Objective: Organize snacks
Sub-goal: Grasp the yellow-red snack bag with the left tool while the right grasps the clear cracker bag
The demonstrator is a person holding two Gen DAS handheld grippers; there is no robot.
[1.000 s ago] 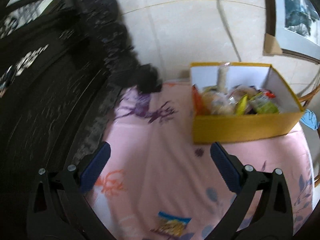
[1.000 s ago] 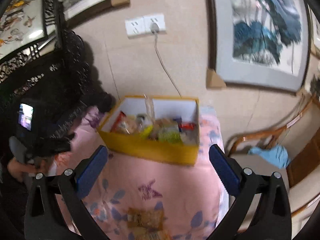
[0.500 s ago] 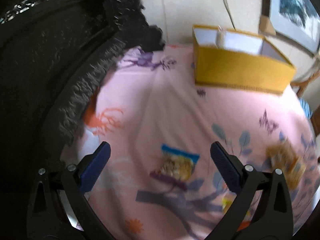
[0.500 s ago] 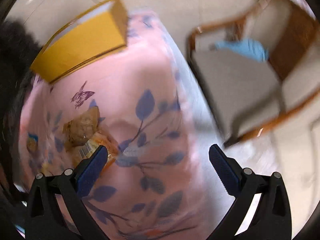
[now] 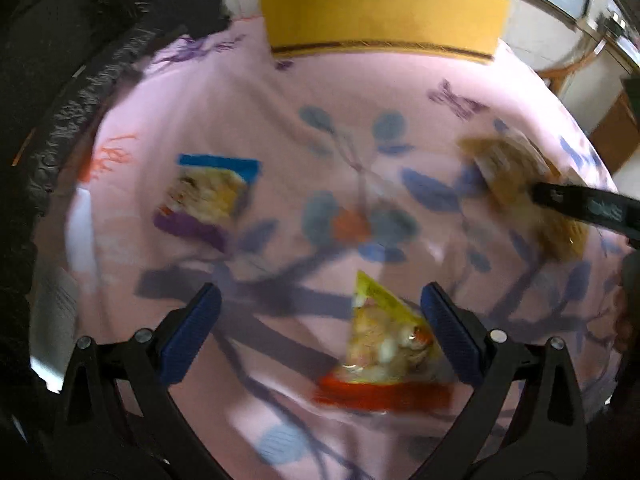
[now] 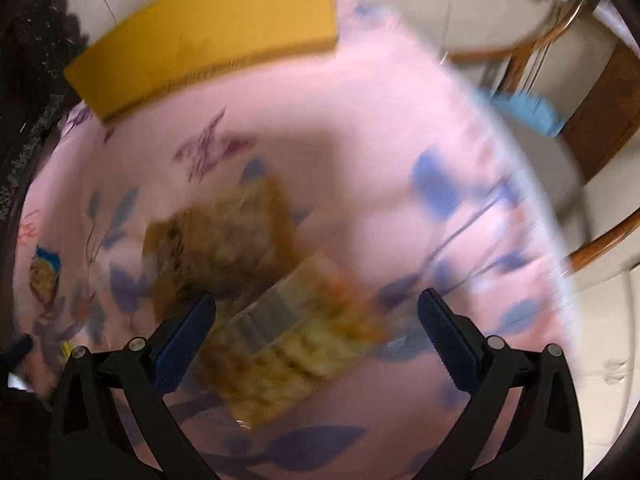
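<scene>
Lying between the left gripper's wide-apart jaws, a yellow snack packet points its tip toward the yellow box.

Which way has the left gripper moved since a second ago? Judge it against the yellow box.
Yes. The left gripper has tipped down toward the tablecloth: the yellow box has slid to the top edge and a snack packet lies between its fingers.

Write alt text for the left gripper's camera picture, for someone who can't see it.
The open left gripper hangs over a pink flowered cloth, with a yellow-and-red snack packet between its blue fingers. A blue-topped packet lies to the left, brown packets to the right, and a yellow box at the far edge; the picture is blurred.
</scene>
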